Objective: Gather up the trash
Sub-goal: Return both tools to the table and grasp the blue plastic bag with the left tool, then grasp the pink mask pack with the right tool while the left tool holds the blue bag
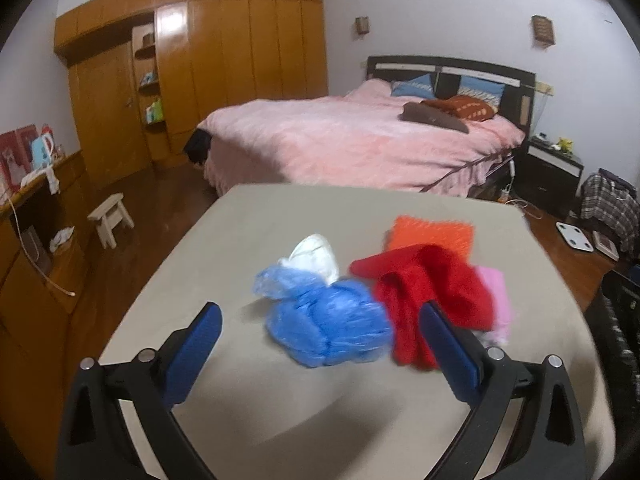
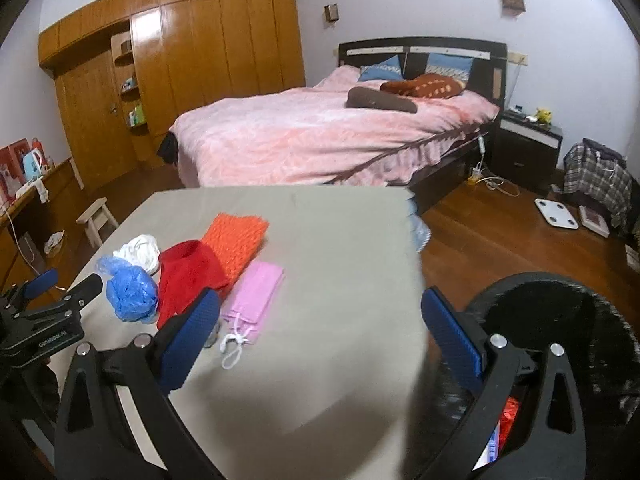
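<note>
Left gripper (image 1: 320,332) jaws apart, empty, aimed at crumpled blue plastic bag (image 1: 328,324) on grey table (image 1: 248,224); right gripper (image 2: 320,320) jaws apart, empty, near black mesh bin (image 2: 560,320). Risk: red cloth (image 1: 428,296) touching bag, far finger may snag it; thin plastic could slip

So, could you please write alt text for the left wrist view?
The open left gripper hovers over a beige table, framing a crumpled blue plastic bag beside a white bag, red cloth and orange cloth. A pink-covered bed and wooden wardrobe stand behind.
</note>
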`<state>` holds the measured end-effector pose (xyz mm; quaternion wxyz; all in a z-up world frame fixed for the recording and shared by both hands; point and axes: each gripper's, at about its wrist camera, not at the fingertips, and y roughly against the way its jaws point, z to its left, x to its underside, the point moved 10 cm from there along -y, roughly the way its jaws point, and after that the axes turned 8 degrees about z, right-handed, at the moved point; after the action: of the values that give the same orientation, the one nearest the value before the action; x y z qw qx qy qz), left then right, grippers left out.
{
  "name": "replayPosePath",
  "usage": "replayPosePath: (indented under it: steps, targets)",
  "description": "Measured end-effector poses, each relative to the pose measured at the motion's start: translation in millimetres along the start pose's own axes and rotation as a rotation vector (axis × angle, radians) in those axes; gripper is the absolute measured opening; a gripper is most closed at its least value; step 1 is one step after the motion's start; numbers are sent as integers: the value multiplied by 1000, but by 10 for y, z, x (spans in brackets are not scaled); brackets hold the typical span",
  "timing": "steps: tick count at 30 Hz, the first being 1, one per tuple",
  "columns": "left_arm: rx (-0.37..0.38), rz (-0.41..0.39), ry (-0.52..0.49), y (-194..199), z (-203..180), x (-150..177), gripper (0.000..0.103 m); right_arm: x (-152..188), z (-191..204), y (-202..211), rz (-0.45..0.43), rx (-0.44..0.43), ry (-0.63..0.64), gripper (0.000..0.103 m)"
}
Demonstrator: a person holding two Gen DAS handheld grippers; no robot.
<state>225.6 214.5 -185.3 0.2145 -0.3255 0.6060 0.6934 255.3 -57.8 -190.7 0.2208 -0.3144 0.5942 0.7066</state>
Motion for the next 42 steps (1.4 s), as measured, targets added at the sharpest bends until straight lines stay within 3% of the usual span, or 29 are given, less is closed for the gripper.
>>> replayPosePath:
  steps: [16, 20, 22, 24, 27, 41, 42]
  targets:
    - [19, 117, 20, -754, 49, 45, 95, 70, 110, -578, 62, 5, 23, 98]
    - [49, 168, 15, -871, 2, 94, 82, 90, 117, -649, 72, 2, 28, 98]
    - [72, 182, 12, -894, -26, 122, 66, 102, 126, -680, 78, 1, 30, 98]
    - [88, 180, 8, -887, -53, 126, 58, 115, 138, -715, 84, 0, 33, 98]
    - [97, 170, 12, -851, -64, 132, 50, 145, 145, -775, 99, 0, 32, 98]
    - [81, 128, 16, -526, 45, 211, 43, 203, 322, -1046, 176, -34, 36, 97]
    - [77, 134, 12, -552, 53, 223, 43, 210, 344, -1072, 186, -39, 39, 93]
